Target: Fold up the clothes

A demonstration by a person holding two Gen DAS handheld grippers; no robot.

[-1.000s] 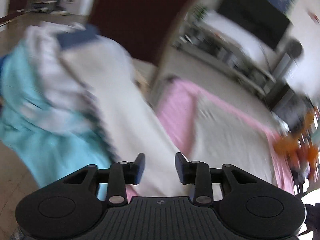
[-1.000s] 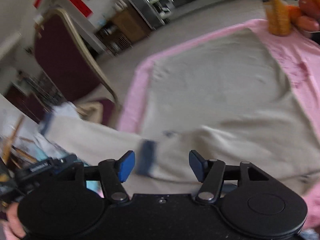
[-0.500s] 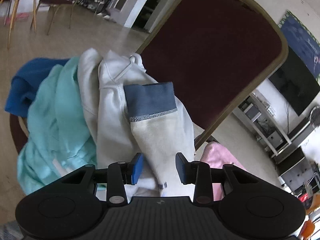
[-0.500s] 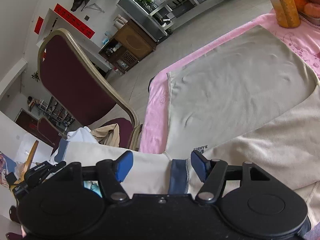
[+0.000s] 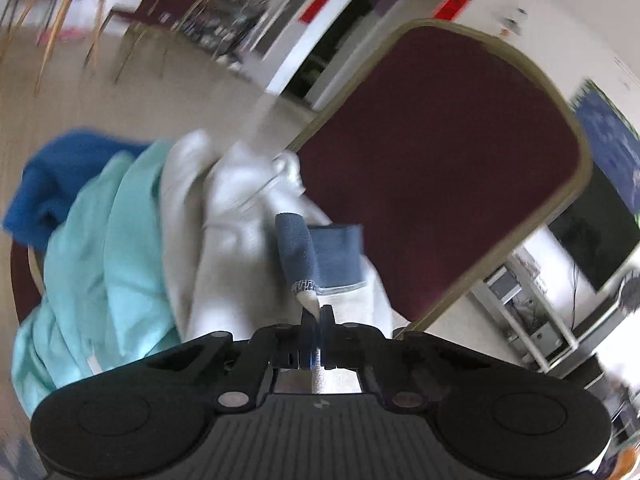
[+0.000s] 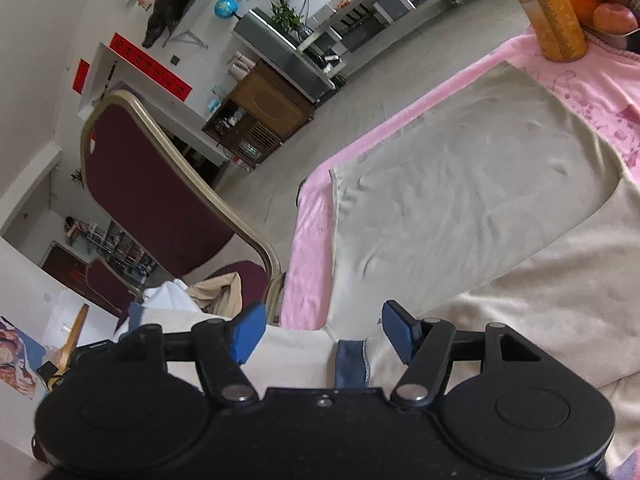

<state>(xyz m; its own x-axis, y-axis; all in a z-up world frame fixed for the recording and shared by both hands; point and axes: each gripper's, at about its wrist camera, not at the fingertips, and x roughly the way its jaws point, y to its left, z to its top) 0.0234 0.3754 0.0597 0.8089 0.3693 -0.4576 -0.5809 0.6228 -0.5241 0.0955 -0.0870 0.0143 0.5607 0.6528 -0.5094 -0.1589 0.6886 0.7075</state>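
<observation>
My left gripper (image 5: 317, 314) is shut on the cream sleeve (image 5: 348, 304) just below its blue-grey cuff (image 5: 320, 256), which bunches up above the fingertips. The sleeve runs over a pile of clothes on the chair seat. In the right wrist view my right gripper (image 6: 322, 332) stands open, its blue pads apart. Below them lie the cream garment (image 6: 540, 300) and a blue-grey cuff (image 6: 348, 364), and the pads do not press on the cloth. A grey-beige garment (image 6: 460, 184) lies flat on the pink blanket (image 6: 308, 240).
The chair pile holds a teal garment (image 5: 100, 260), a blue one (image 5: 60, 176) and a white one (image 5: 232, 208). The maroon chair back (image 5: 440, 160) rises right behind it. An orange bottle (image 6: 552, 12) and a fruit bowl (image 6: 608, 8) stand at the blanket's far corner.
The left view swung from the table to the chair pile, then its jaws closed on the sleeve below the cuff. The right gripper stayed open over the cream garment.
</observation>
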